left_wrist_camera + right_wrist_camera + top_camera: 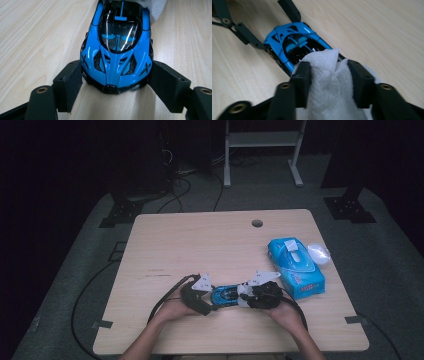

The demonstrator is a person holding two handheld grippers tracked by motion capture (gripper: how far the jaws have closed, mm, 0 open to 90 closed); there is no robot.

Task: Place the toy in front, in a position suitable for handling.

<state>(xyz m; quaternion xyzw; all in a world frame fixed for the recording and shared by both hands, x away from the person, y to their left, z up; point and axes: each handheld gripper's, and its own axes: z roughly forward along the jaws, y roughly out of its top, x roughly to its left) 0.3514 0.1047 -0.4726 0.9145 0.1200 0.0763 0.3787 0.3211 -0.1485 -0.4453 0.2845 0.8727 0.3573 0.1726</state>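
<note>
The toy car (225,295) lies on the desk (200,245) near its front edge, between the two tools, with its long axis running left to right across the desk. The left tool (116,82) clamps the car at one end: in the left gripper view both pads press against the car's flanks at its nose, so the jaws are closed on the car and hold it steady. The right tool (329,75) grips a folded white tissue (329,90) between its jaws; the tissue touches the car's dark roof and rear deck at the opposite end.

The governing relation: the car's long axis points from the left tool straight toward the right tool, so a wiping stroke of the tissue runs along that axis, toward or away from the clamped nose. The right tool is the nearer one to the unwiped rear surface. A blue tissue pack (296,267) sits well apart at the right side of the desk
</note>
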